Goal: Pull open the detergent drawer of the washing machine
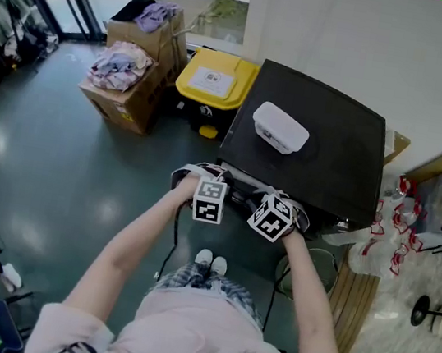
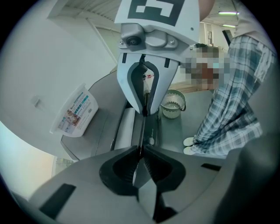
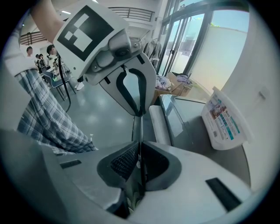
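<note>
Detergent drawer [image 2: 124, 127], seemingly the pale strip along the front top edge of the washing machine [image 1: 325, 146], runs lengthwise just beside both tips. Left gripper [image 2: 141, 151] and right gripper [image 3: 140, 146] face tip to tip, jaws closed and empty, neither clearly nearer.

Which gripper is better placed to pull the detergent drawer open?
Left, probably. Both are shut and empty at the washing machine's front edge, but the left gripper sits by its left corner, beside the pale strip that may be the drawer; the right gripper sits mid-front.
</note>
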